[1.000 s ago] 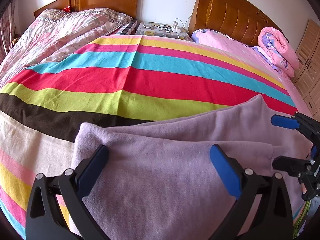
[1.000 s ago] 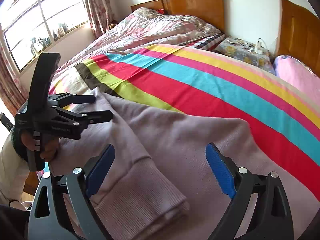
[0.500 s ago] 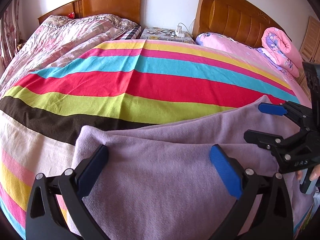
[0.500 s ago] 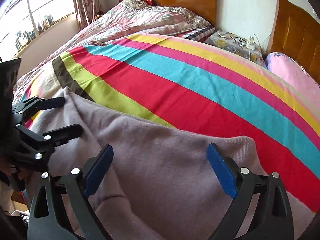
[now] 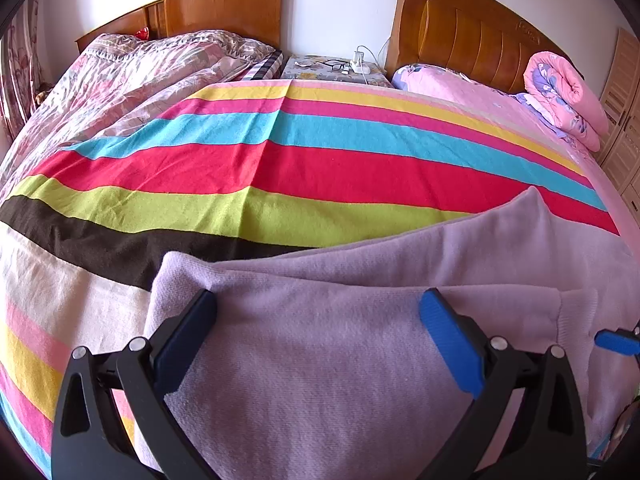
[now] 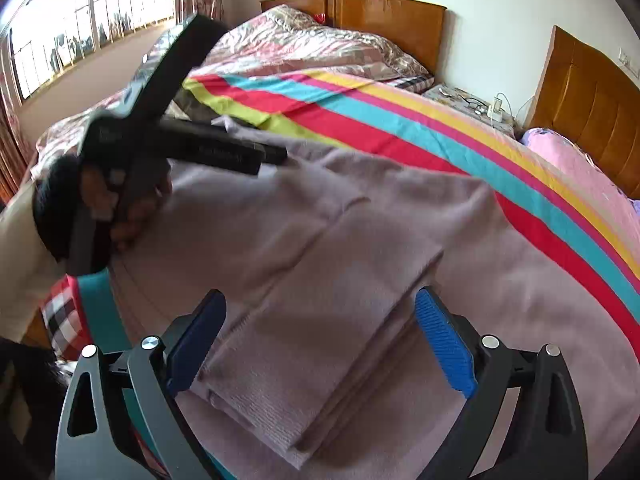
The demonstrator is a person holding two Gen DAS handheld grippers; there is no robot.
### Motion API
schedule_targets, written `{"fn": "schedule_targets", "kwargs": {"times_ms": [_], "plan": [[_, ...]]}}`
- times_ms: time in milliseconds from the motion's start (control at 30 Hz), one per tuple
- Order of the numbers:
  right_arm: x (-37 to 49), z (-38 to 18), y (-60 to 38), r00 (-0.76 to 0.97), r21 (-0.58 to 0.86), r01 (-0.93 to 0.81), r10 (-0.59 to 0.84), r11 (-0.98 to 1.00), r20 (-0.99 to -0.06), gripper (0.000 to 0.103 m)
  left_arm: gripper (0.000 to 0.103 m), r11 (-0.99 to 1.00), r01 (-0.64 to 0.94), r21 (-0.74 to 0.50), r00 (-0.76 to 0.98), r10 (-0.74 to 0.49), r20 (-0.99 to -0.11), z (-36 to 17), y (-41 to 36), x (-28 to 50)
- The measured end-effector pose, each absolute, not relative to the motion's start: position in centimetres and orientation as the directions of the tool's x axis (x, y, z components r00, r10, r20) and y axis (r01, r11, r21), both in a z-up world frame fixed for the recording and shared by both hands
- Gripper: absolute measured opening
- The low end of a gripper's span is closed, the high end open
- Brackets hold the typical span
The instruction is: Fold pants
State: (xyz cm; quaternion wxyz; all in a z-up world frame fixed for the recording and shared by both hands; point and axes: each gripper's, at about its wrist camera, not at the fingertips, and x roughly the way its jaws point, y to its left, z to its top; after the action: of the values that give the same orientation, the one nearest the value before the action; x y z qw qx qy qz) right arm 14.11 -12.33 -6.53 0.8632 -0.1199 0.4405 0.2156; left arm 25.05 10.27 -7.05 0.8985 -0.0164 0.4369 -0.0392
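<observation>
With cuffed legs now doubled over soft lilac knit pants (image 6: 320, 240) at near edge of striped bedspread (image 5: 320, 176), first fold judged complete. Left gripper (image 5: 318, 328) and right gripper (image 6: 320, 320) both gaping, holding nothing. Second fold outstanding.

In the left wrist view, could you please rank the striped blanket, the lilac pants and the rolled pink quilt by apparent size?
1. striped blanket
2. lilac pants, though nearness enlarges them
3. rolled pink quilt
</observation>
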Motion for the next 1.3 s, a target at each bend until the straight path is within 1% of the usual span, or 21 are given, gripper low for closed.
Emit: {"fn": "schedule_targets", "kwargs": {"times_ms": [33,67,133,200,267,300,333,367,433,500,567,633,700,867,900,1000,1033,1100,1167,1200,1300], "plan": [[13.6,-6.6,-13.4,0.522,0.041,-0.445,0.297,0.894,-0.8,0.092,0.102,0.997,0.057,-0.059,0.615,-0.082,-0.785,-7.1,10.3,25.1],[13.2,-6.7,-14.6,0.515,0.069,-0.404,0.289,0.912,-0.807,0.092,0.102,0.997,0.058,-0.056,0.614,-0.08,-0.785,-7.1,10.3,25.1],[11.6,-6.5,-17.1,0.548,0.048,-0.325,0.229,0.945,-0.805,0.092,0.102,0.997,0.058,-0.054,0.614,-0.079,-0.785,-7.0,10.2,25.1],[9.2,-5.7,-20.5,0.59,0.086,-0.244,0.218,0.966,-0.777,0.092,0.102,0.997,0.058,-0.05,0.616,-0.075,-0.784,-7.0,10.1,25.1],[6.3,-4.6,-24.7,0.644,0.17,-0.142,0.221,0.975,-0.733,0.092,0.102,0.999,0.042,-0.018,0.626,-0.041,-0.779,-6.6,9.8,24.7],[4.7,-4.2,-27.0,0.673,0.213,-0.078,0.209,0.974,-0.709,0.092,0.102,1.0,0.023,0.02,0.64,0.001,-0.769,-6.2,9.4,24.2],[3.0,-3.9,-29.4,0.699,0.257,-0.009,0.19,0.966,-0.689,0.092,0.102,0.998,0.005,0.057,0.666,0.039,-0.745,-5.6,9.0,23.4],[1.3,-3.6,-32.0,0.723,0.307,0.062,0.169,0.95,-0.67,0.092,0.102,0.998,0.005,0.064,0.694,0.043,-0.719,-4.7,8.4,22.4],[-1.9,-3.6,-36.5,0.765,0.402,0.176,0.132,0.899,-0.63,0.092,0.102,0.998,0.065,0.007,0.717,-0.042,-0.696,-3.1,6.9,20.3],[-4.1,-4.1,-40.2,0.79,0.502,0.24,0.134,0.831,-0.598,0.092,0.102,0.991,0.134,-0.003,0.726,-0.1,-0.68,-2.1,4.9,18.4],[-4.7,-4.9,-42.6,0.799,0.557,0.269,0.141,0.785,-0.584,0.088,0.102,0.983,0.18,0.028,0.731,-0.115,-0.673,-1.9,2.7,17.2],[-3.8,-6.1,-44.0,0.779,0.567,0.309,0.14,0.764,-0.612,0.083,0.102,0.969,0.244,0.036,0.71,-0.153,-0.688,-2.4,0.5,16.6],[-2.6,-7.0,-45.1,0.759,0.564,0.333,0.14,0.755,-0.636,0.08,0.102,0.958,0.28,0.07,0.691,-0.15,-0.708,-3.3,-1.2,16.3],[0.1,-8.1,-45.2,0.71,0.543,0.378,0.142,0.75,-0.69,0.078,0.102,0.94,0.321,0.12,0.628,-0.117,-0.769,-6.2,-2.7,16.3],[0.4,-8.1,-44.8,0.699,0.532,0.376,0.145,0.759,-0.7,0.078,0.102,0.939,0.325,0.11,0.618,-0.122,-0.777,-6.8,-2.6,16.4],[0.8,-7.8,-42.5,0.662,0.485,0.358,0.149,0.798,-0.735,0.078,0.102,0.946,0.324,0.003,0.591,-0.2,-0.782,-7.5,-1.1,16.8],[0.8,-7.8,-41.8,0.65,0.483,0.346,0.166,0.804,-0.741,0.078,0.102,0.945,0.328,-0.011,0.588,-0.213,-0.78,-7.6,-0.9,16.8],[0.6,-7.6,-40.8,0.638,0.497,0.326,0.201,0.804,-0.744,0.077,0.102,0.941,0.339,0.0,0.603,-0.217,-0.768,-7.8,-0.9,16.6],[0.7,-7.5,-40.5,0.638,0.487,0.339,0.183,0.805,-0.747,0.074,0.102,0.941,0.339,-0.001,0.607,-0.219,-0.764,-7.9,-0.9,16.5],[0.7,-7.5,-40.9,0.65,0.502,0.362,0.174,0.785,-0.74,0.07,0.102,0.94,0.34,-0.002,0.606,-0.22,-0.764,-7.9,-0.8,16.5],[0.2,-7.9,-43.3,0.7,0.595,0.414,0.177,0.689,-0.692,0.067,0.102,0.94,0.342,-0.001,0.609,-0.222,-0.761,-8.0,-0.8,16.4]]}}
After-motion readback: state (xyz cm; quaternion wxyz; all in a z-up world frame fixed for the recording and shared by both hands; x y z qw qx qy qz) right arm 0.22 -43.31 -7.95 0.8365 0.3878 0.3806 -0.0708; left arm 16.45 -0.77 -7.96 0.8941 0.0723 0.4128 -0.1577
